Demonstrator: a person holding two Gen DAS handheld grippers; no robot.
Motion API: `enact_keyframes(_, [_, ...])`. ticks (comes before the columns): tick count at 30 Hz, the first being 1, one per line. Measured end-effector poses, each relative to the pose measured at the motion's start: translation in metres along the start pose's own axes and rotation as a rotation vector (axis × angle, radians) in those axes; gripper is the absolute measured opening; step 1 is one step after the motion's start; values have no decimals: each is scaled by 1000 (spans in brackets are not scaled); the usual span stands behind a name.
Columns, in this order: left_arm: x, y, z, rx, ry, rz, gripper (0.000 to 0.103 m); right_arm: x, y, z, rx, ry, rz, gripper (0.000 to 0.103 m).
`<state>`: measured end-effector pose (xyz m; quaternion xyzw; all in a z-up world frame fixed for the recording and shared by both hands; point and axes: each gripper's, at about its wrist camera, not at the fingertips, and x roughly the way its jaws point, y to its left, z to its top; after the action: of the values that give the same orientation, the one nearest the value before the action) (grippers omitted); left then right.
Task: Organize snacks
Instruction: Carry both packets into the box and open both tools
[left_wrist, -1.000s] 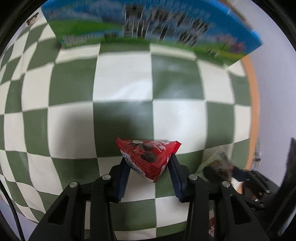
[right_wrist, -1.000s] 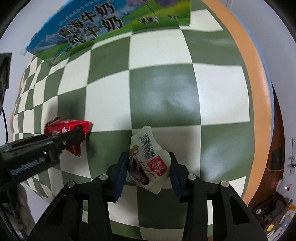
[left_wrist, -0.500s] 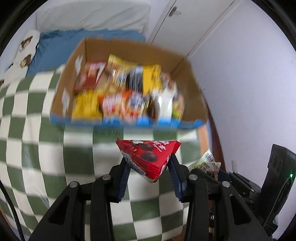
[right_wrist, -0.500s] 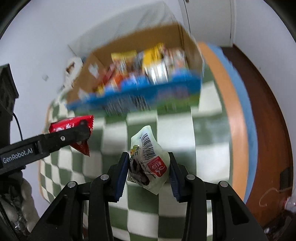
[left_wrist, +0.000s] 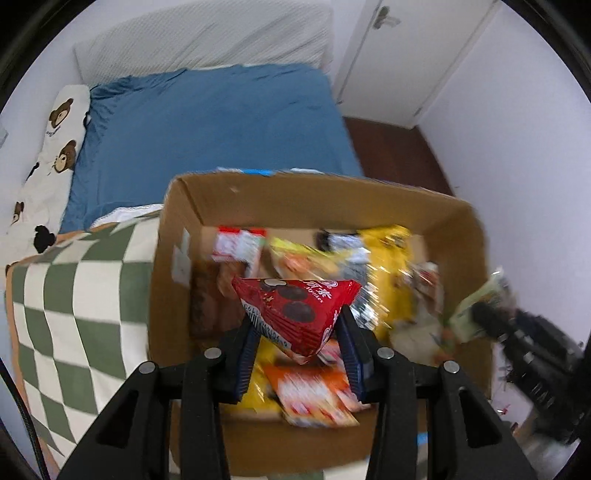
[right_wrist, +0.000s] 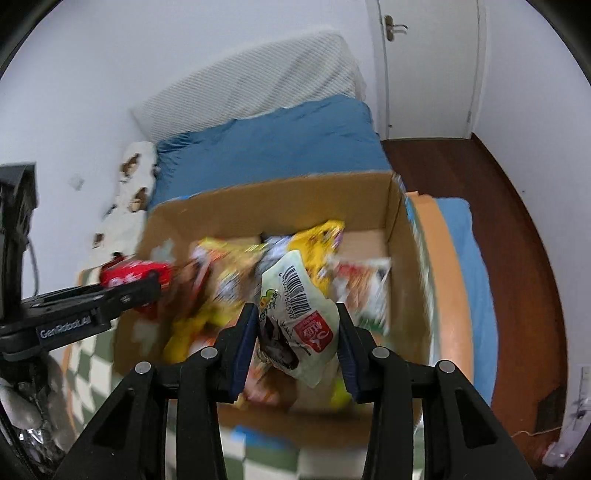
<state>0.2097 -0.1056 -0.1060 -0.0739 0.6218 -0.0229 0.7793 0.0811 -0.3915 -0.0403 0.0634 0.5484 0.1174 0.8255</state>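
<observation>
Currently the left gripper (left_wrist: 298, 334) fingers clamp a red packet (left_wrist: 295, 310) above the open cardboard box (left_wrist: 321, 206) of snacks; the right gripper (right_wrist: 297, 338) fingers clamp a white packet (right_wrist: 299, 321) over the same box on the bed (left_wrist: 207, 122).

Snack packets (left_wrist: 384, 258) in cardboard box (left_wrist: 303, 199), box on checked cloth (left_wrist: 74, 295), bed (left_wrist: 207, 122) behind

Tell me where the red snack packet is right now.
The red snack packet is clamped in the left hand-held gripper, over the cardboard box of snacks; the right wrist view shows it at left.
</observation>
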Motion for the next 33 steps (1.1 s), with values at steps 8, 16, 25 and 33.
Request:
enact_keyframes(8, [53,29,35,-45,101,54,39,77,-28,58,66,128,-64,43])
enact_keyframes(16, [61,33,29,-47,119,76,93,110,-37,61,89,212,-101,76])
enact_keyframes(25, [52,21,1,-35,119,67,96,108,-28,38,60,263,-109,93])
enact_keyframes(33, [33,7,-26,-8,99,84,96,92,-26,18,32,265,-124,94])
